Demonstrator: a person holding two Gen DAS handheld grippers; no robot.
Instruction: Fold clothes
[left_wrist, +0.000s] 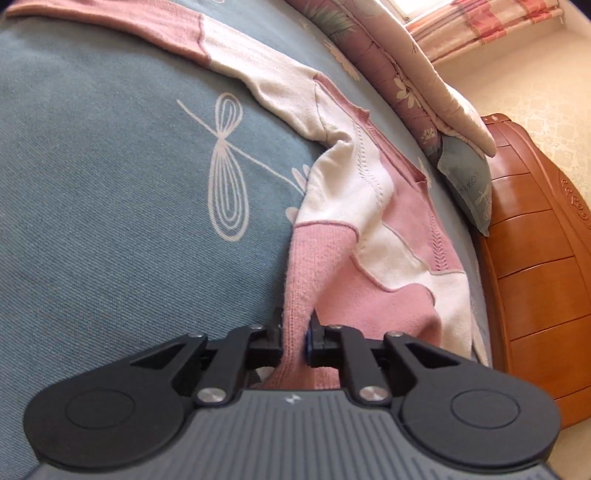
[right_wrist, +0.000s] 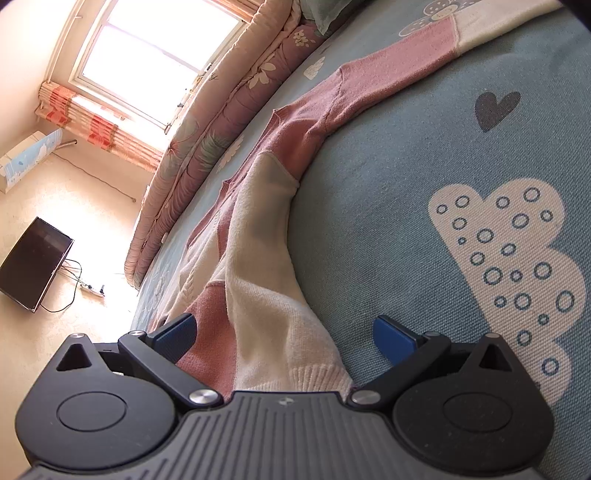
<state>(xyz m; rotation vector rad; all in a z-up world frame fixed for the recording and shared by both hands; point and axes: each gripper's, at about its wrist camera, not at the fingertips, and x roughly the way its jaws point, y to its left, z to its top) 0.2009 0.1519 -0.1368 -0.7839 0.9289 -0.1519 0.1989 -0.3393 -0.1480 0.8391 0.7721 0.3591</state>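
A pink and cream patchwork knit sweater (left_wrist: 373, 206) lies spread on a blue patterned bedspread (left_wrist: 110, 166). My left gripper (left_wrist: 295, 336) is shut on a pink ribbed edge of the sweater, which bunches up between its pads. In the right wrist view the same sweater (right_wrist: 258, 236) runs away from the camera, one sleeve stretching to the upper right. My right gripper (right_wrist: 284, 332) stands open, its blue pads (right_wrist: 393, 339) wide apart on either side of the cream ribbed hem, not closed on it.
A rolled floral quilt (left_wrist: 402, 74) and a pillow (left_wrist: 469, 184) lie along the far side of the bed. A wooden headboard (left_wrist: 535, 258) stands at the right. Beyond the bed are a window (right_wrist: 155, 40), a dark screen (right_wrist: 33, 262) and cables on the floor.
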